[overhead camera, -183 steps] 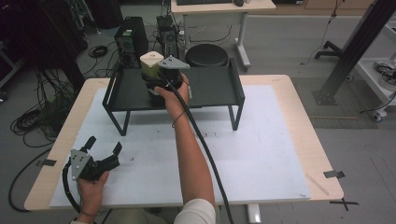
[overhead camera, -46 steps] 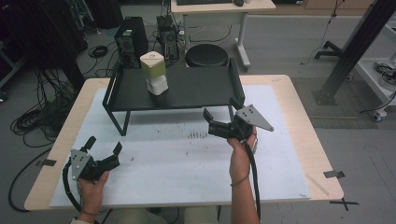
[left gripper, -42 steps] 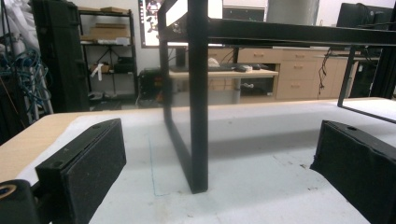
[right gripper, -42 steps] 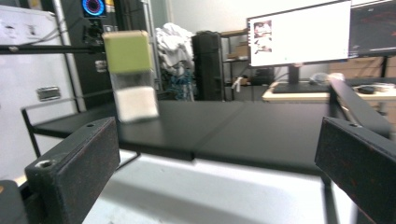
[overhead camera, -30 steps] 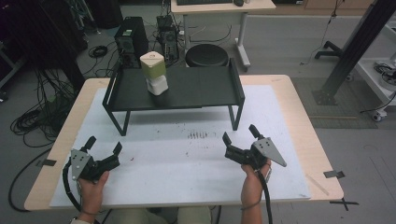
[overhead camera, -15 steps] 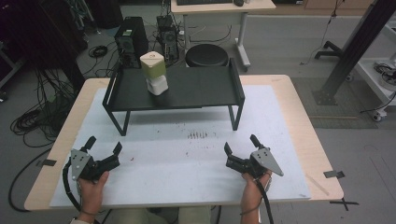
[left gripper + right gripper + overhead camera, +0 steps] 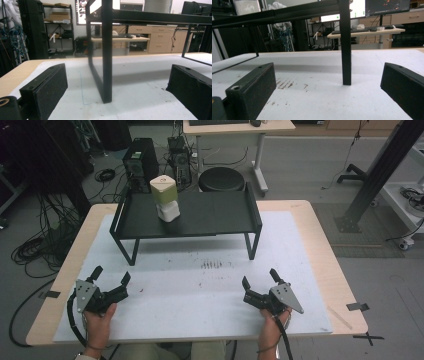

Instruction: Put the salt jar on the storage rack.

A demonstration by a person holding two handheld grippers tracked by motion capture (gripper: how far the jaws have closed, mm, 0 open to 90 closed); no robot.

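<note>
A green and white container stands upright on the left part of a black raised shelf at the back of the table. My left gripper rests on the white mat near the front left, open and empty. My right gripper rests near the front right, also open with nothing between its jaws. In the left gripper view my left gripper faces a black shelf leg a short way ahead. My right gripper in the right gripper view faces the shelf's other front leg.
A white mat covers the wooden table; dark smudges mark its middle. Behind the table are a round black stool, a computer tower and cables on the floor. Black tape sits on the right edge.
The right gripper let go of the container on the shelf, drew back toward the person and came down to rest at the front right of the mat. The left gripper stayed still.
</note>
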